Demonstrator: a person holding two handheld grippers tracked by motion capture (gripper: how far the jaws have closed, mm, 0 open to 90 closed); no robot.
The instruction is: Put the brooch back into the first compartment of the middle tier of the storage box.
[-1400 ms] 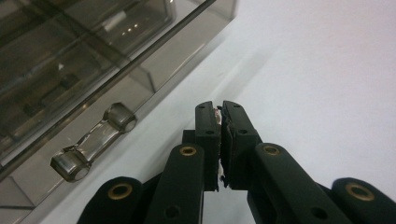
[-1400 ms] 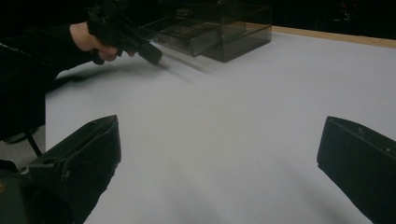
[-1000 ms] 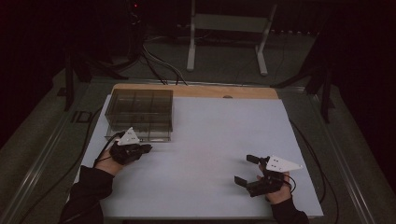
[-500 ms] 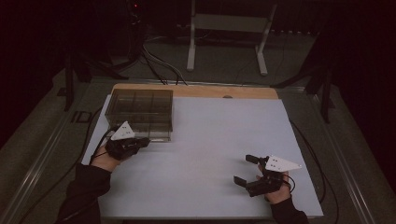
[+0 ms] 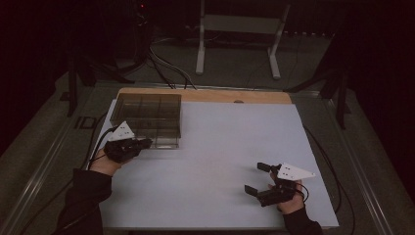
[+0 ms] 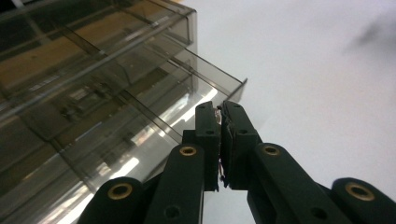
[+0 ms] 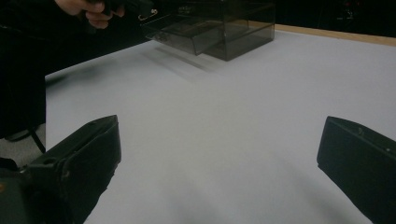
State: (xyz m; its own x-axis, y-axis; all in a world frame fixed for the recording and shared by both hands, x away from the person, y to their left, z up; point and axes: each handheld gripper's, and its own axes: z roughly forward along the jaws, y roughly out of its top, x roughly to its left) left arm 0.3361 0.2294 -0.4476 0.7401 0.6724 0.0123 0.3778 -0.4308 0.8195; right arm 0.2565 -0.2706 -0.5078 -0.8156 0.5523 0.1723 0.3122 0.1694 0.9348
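Smoked-plastic drawer box: we judge it light, rigid, slippery; left tongs pinch its drawer lip; right tongs spread.

- Counter: plain white top, no pattern; a light wood strip along the far edge.
- Drawer box: smoky grey-brown see-through plastic, glossy highlights on its walls.
- Left gripper: black jaws, brass-coloured rivets; pale grey 3-cornered plate on top in the high view.
- Right gripper: black jaws, matt; white-grey plate dotted with small dark marks.
- Sleeves: black.
- Cables: black.
- Floor: dull grey.
- Stand beyond the counter: pale grey.
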